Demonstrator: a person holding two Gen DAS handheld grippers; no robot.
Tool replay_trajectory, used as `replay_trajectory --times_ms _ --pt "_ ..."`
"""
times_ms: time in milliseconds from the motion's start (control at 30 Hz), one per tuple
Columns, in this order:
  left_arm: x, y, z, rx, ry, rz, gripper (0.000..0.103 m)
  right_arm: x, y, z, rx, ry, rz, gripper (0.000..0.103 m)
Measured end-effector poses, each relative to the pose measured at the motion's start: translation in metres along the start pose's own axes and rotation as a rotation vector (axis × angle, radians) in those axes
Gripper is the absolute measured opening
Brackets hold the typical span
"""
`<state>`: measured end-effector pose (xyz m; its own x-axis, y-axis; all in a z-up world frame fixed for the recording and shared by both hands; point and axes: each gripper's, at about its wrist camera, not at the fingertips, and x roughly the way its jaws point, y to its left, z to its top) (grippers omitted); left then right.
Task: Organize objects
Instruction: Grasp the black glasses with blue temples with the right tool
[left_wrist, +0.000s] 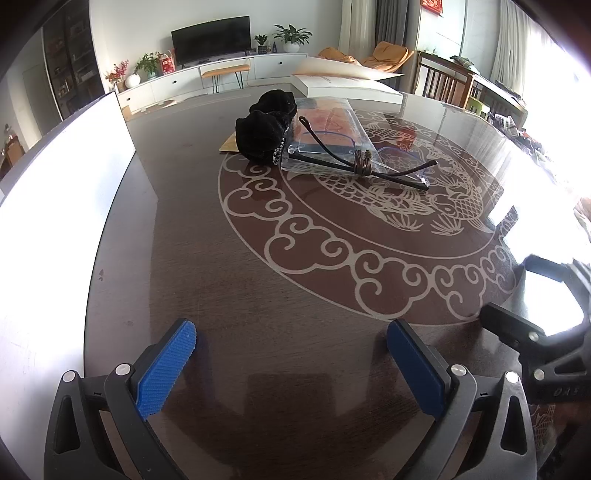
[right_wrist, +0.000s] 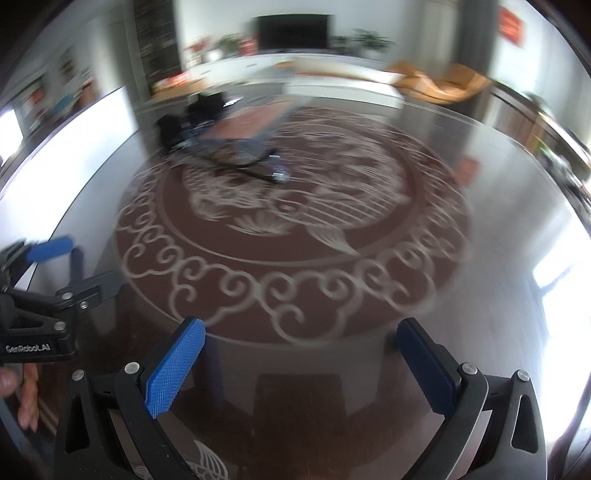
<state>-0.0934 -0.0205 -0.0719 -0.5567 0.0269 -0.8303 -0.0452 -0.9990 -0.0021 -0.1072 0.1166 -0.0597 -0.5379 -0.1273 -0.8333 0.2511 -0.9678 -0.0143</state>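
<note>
glasses (left_wrist: 364, 164) lie on a clear pouch (left_wrist: 325, 138) holding something orange; both grippers' fingers (left_wrist: 168, 369) apart, empty

Table (left_wrist: 258, 295): bears everything, grippers at its near edge.
Pouch (left_wrist: 264, 129): far side, left of the plastic bag (left_wrist: 325, 129), touching it.
Glasses (left_wrist: 369, 162): on the bag's near end.
Box (left_wrist: 347, 86): behind the bag.
Board (left_wrist: 66, 155): far left.

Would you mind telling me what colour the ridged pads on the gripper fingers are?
Blue, on black finger frames; the left gripper shows its ridged pads most sharply in the left wrist view.
</note>
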Motion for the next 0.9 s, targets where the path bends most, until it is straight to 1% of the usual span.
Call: replay_trajectory --times_ms 67,167,200,267,333,367,400,433,467,500,533,567,633,700,767,833,900 --pt "-0.001 0.0 0.0 0.0 0.0 -0.001 0.103 0.007 0.002 0.018 -0.036 0.003 -0.001 0.103" --pt "-0.001 0.0 -0.001 0.0 -0.001 -0.001 0.103 0.011 0.009 0.06 -0.081 -0.074 0.038 0.103" --pt "-0.001 0.0 0.0 0.001 0.0 -0.001 0.103 0.017 0.013 0.078 -0.102 -0.086 0.052 0.103" --pt "-0.001 0.0 0.0 0.001 0.0 -0.001 0.103 0.033 0.02 0.103 -0.129 -0.06 0.095 0.103" --pt "-0.001 0.0 0.0 0.001 0.0 -0.001 0.103 0.055 0.028 0.122 -0.155 -0.014 0.103 0.103" --pt "-0.001 0.0 0.0 0.001 0.0 -0.001 0.103 0.065 0.031 0.127 -0.164 0.002 0.106 0.101" --pt "-0.001 0.0 0.0 0.0 0.0 -0.001 0.103 0.07 0.033 0.13 -0.17 0.011 0.116 0.097" --pt "-0.001 0.0 0.0 0.001 0.0 -0.001 0.103 0.074 0.034 0.131 -0.176 0.02 0.137 0.08" --pt "-0.001 0.0 0.0 0.001 0.0 -0.001 0.103 0.077 0.035 0.129 -0.183 0.031 0.163 0.069" --pt "-0.001 0.0 0.0 0.001 0.0 -0.001 0.103 0.074 0.036 0.126 -0.197 0.009 0.156 0.062" --pt "-0.001 0.0 -0.001 0.001 -0.001 -0.001 0.103 0.069 0.035 0.122 -0.191 0.003 0.177 0.045" --pt "-0.002 0.001 -0.001 0.0 -0.001 -0.001 0.103 0.065 0.034 0.117 -0.179 -0.001 0.189 0.037" --pt "-0.002 0.001 -0.001 0.0 -0.001 -0.001 0.103 0.052 0.03 0.1 -0.137 -0.009 0.201 0.031" --pt "-0.002 0.001 -0.001 0.0 -0.001 -0.001 0.103 0.034 0.024 0.075 -0.094 -0.023 0.188 0.03" --pt "-0.002 0.001 -0.001 0.0 -0.001 -0.001 0.103 0.019 0.018 0.051 -0.038 -0.033 0.147 0.029" --pt "-0.002 0.001 -0.001 0.0 -0.001 -0.001 0.103 -0.001 0.009 0.022 0.035 -0.049 0.071 0.029" --pt "-0.002 0.001 -0.001 0.001 -0.001 -0.001 0.103 -0.013 -0.002 0.004 0.097 -0.066 0.011 0.029"
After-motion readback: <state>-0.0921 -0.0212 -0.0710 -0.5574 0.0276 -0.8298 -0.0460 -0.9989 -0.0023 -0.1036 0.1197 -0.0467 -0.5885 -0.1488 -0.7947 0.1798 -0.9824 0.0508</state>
